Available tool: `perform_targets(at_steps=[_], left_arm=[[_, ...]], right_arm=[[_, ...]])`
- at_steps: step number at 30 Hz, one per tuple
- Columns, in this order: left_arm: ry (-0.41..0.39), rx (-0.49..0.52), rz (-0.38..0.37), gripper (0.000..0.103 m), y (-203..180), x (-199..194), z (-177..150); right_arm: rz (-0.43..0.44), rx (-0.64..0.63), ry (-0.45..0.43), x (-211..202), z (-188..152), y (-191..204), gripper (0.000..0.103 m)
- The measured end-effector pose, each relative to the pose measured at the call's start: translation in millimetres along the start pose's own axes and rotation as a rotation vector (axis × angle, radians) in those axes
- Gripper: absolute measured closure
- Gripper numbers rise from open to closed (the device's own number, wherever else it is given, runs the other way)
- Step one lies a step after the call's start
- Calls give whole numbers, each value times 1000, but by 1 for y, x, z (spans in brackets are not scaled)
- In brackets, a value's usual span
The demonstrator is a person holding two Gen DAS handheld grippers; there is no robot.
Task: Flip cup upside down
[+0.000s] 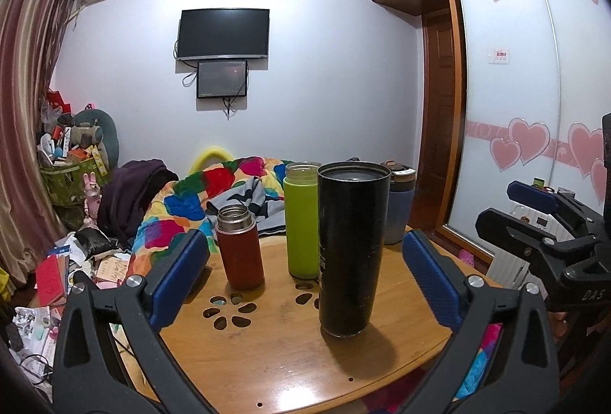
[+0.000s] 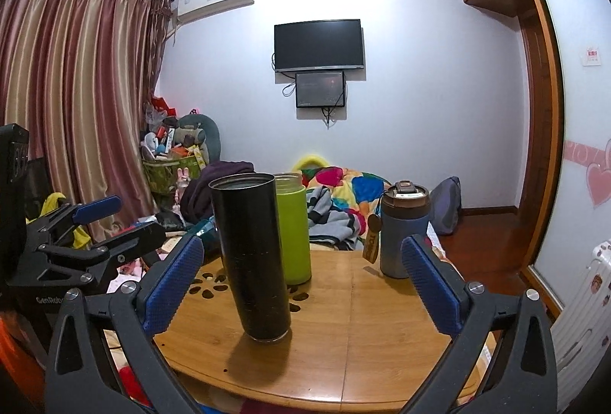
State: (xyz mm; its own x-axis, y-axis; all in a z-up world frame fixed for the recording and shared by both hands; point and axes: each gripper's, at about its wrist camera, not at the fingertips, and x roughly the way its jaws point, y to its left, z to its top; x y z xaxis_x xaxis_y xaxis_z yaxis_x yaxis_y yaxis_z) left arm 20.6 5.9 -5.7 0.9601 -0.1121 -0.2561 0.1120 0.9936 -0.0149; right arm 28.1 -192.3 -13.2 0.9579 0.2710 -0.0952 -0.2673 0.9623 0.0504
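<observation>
Both grippers, left (image 1: 305, 276) and right (image 2: 301, 284), are held wide open and empty; between each one's jaws the black cup (image 1: 351, 249) is seen upright on the surface (image 1: 267, 356).

Readable: "DAS" on the black body of the right gripper (image 1: 534, 207), off to the side of the left gripper (image 1: 305, 276). Partial "GenRobo" on the neighbouring gripper body in the right wrist view. Other labels illegible.
</observation>
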Motion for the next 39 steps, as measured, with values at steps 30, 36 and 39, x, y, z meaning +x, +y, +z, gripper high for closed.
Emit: perform_targets(at_steps=[30, 36, 39], left_arm=[[-8, -13, 7, 0, 0, -4, -3], [-8, -14, 6, 0, 0, -4, -3], [-6, -14, 6, 0, 0, -4, -3]], right_arm=[[13, 4, -5, -1, 2, 3, 0], [11, 5, -4, -2, 3, 5, 0], [12, 4, -4, -2, 3, 5, 0]])
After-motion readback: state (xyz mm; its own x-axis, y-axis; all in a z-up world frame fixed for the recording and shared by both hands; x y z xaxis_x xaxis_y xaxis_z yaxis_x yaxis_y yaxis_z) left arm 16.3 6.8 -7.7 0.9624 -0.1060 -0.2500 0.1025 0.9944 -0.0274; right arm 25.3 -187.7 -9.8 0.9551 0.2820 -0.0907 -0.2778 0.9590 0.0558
